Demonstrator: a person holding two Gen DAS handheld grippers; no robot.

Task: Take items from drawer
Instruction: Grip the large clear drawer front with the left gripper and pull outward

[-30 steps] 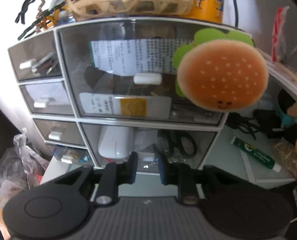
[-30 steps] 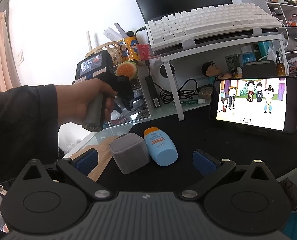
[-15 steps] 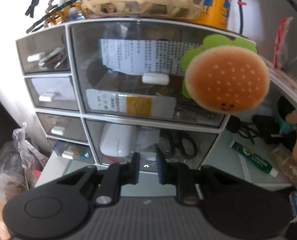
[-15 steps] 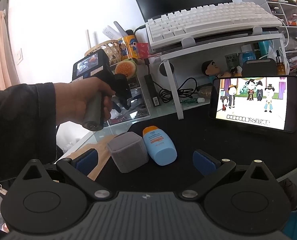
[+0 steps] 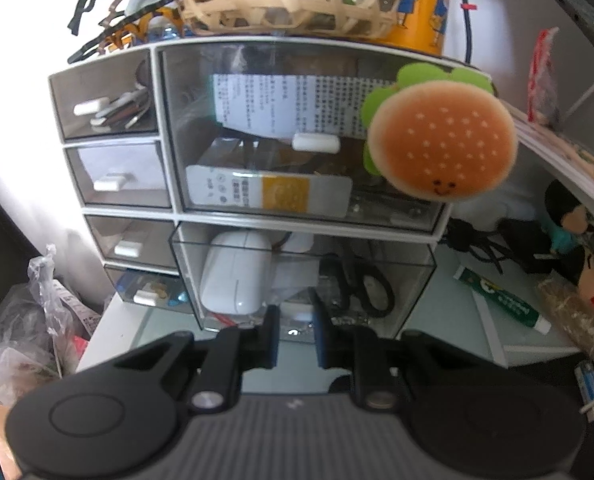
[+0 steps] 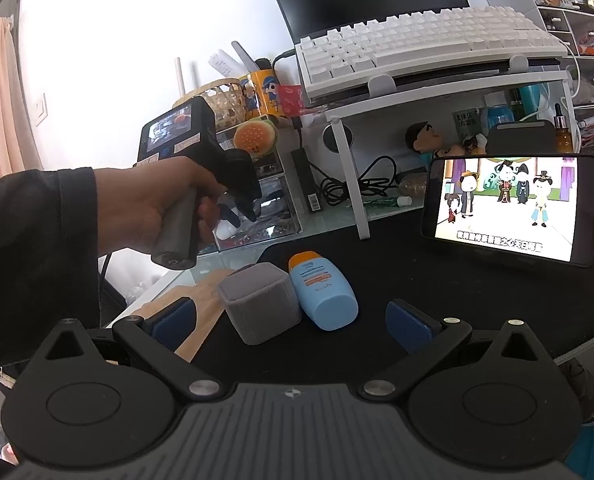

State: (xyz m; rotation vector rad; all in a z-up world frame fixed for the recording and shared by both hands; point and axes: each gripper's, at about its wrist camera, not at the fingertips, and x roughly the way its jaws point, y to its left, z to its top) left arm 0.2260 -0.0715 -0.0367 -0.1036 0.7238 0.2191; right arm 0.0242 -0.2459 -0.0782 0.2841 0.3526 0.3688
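I am holding my left gripper [image 5: 295, 334] at the lower centre of the left wrist view, its jaws narrowed around the small white handle [image 5: 297, 316] of the clear plastic bottom drawer [image 5: 301, 280]; the handle is mostly hidden between the pads, so I am judging contact as likely, not confirmed. The drawer is standing proud of the white-framed organiser cabinet [image 5: 169, 184], its transparent front wall nearer the lens than the frame above. Step in hand, by my reading: drawing the drawer open. Inside it I am seeing a white glossy rounded case [image 5: 233, 276] at left and black-handled scissors [image 5: 363, 288] at right, both lying on the drawer floor. My right gripper [image 6: 291, 320] is waiting at the bottom of the right wrist view with jaws spread wide and nothing between them, above the black desk mat [image 6: 417, 280]. Just ahead of it a grey velvet cube box [image 6: 259, 302] and a light-blue bottle with orange cap [image 6: 321, 292] are lying touching each other. Next move is probably calling for a straight pull along the runners, then a reach over the front wall for the case. Legible writing: dense printed lines on the paper slip [image 5: 281, 104] in the upper drawer and on the bottle label, too small to read.
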